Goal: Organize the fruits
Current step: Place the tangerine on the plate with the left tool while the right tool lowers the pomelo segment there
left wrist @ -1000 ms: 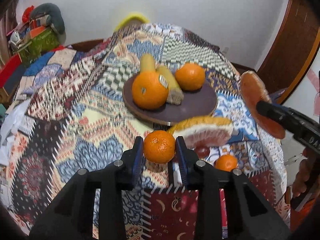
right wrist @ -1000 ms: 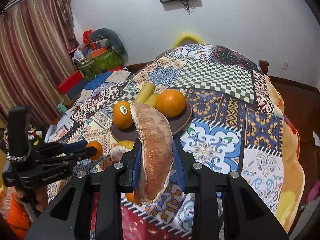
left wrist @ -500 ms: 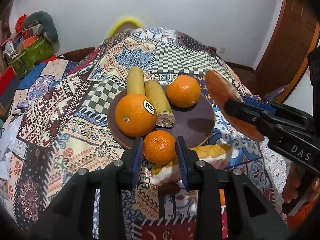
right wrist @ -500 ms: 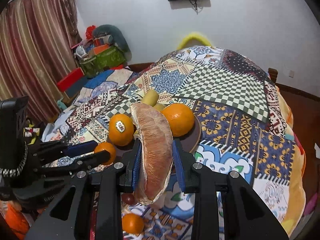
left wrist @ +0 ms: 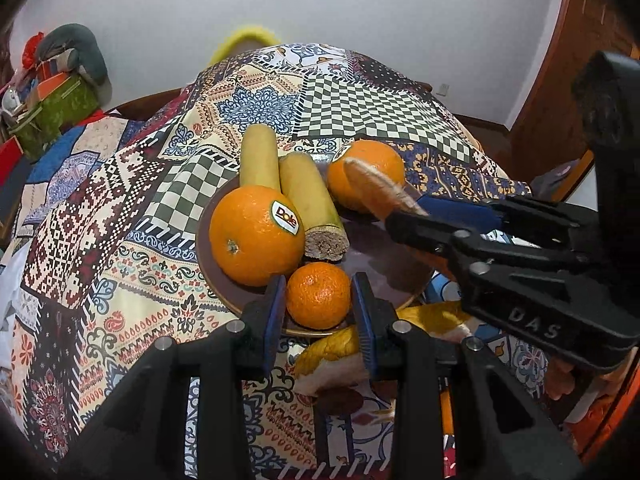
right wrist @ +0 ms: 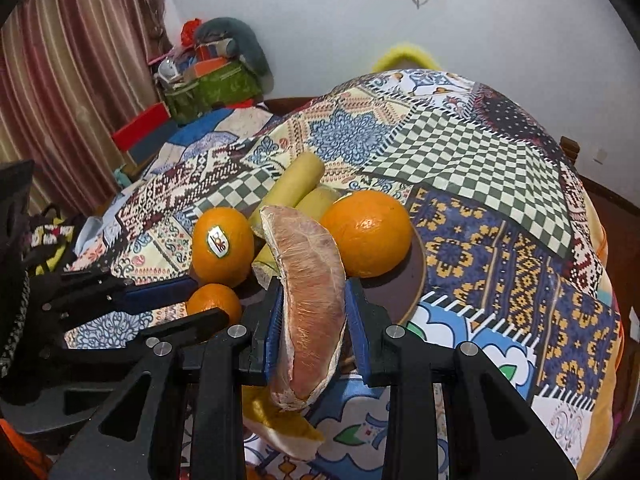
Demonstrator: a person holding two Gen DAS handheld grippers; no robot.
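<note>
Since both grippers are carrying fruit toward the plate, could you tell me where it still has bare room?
The plate is bare on its near right part, between the cut banana, the far orange and the rim. The left side is crowded by the stickered orange and two bananas. The left gripper holds a mandarin at the near rim; the right gripper holds a pomelo wedge.

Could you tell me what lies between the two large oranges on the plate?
Two banana pieces, side by side, separate the stickered orange from the other orange; the left wrist view shows it best.
</note>
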